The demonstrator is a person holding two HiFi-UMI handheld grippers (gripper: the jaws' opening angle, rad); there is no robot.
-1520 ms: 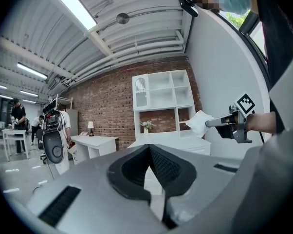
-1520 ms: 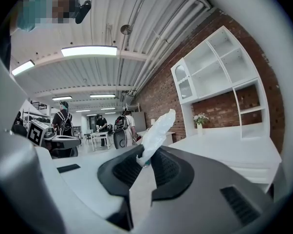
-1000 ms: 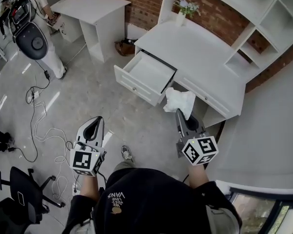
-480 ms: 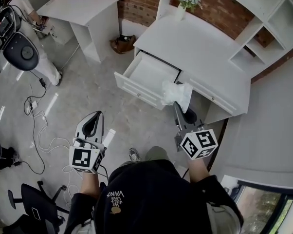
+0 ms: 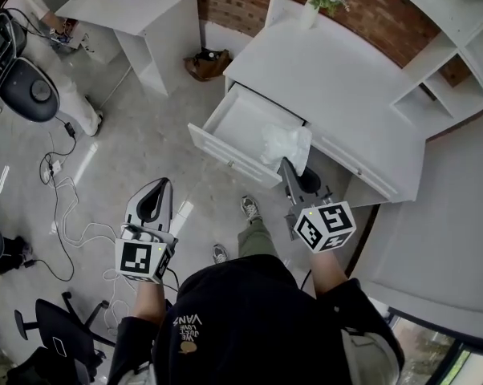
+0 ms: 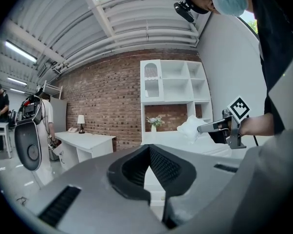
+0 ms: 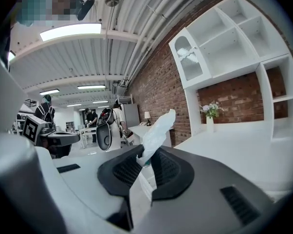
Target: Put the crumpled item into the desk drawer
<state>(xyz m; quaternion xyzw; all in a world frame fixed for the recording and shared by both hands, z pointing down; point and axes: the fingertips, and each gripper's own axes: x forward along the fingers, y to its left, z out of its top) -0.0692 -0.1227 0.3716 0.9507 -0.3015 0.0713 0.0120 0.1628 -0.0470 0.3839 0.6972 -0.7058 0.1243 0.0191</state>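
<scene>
Left tongs [image 5: 158, 186]: jaws together, nothing between, held low at person's left, pointing forward. Right tongs [image 5: 284, 164]: reached further ahead, jaws pinched on crumpled white sheet [image 5: 287, 143], tissue or thin plastic, hard to tell. Left forearm [image 5: 147, 305] tucked close; right forearm [image 5: 328, 269] stretched forward.

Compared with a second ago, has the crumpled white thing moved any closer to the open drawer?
Yes. Held in the right gripper jaws, the crumpled item has come from beside the drawer's front corner to over its right edge.
</scene>
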